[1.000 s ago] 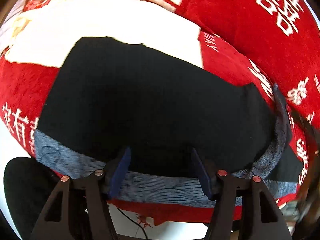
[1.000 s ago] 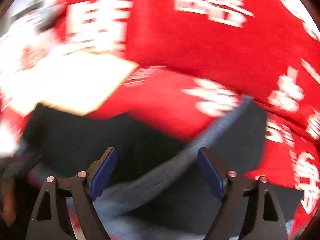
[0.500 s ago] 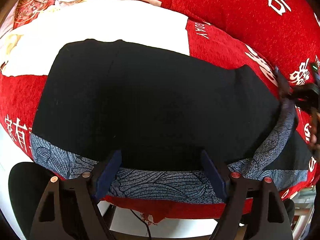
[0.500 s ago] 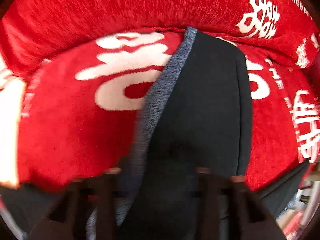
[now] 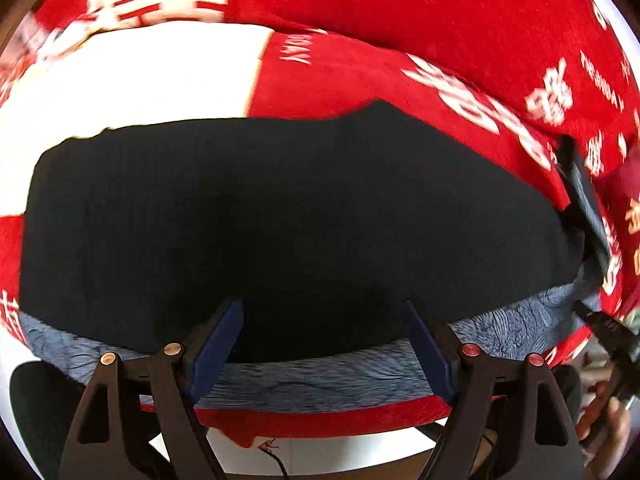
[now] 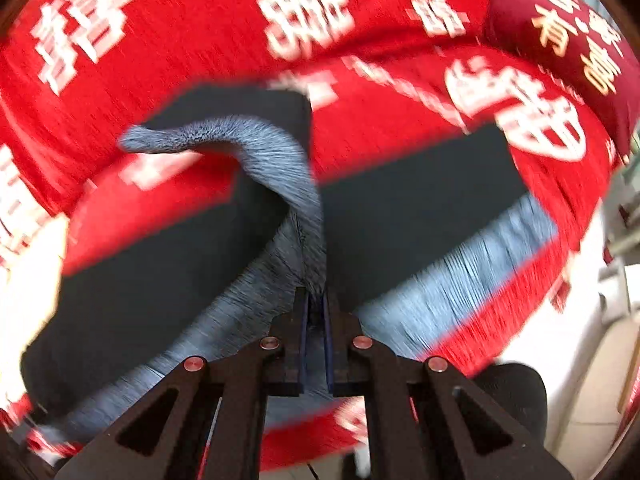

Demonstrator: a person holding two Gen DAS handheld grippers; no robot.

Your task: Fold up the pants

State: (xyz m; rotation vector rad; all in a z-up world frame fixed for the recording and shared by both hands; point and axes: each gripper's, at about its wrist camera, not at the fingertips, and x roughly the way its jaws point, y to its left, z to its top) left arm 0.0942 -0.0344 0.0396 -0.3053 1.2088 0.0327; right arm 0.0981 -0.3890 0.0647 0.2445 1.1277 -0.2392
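Two claws work over black pants [image 5: 280,216] spread across a red cover [image 5: 400,20] printed with white characters. Across the middle of the left wrist view the pants lie flat, their blue-grey patterned band [image 5: 320,376] running along the lower edge. At bottom centre the left claw [image 5: 322,344] is spread wide just above that band, holding nothing. Low in the blurred right wrist view, the right claw [image 6: 316,320] is pressed together, pinching a lifted fold of the band.

black pants [image 5: 288,216] spread flat, blue-grey band lifted.
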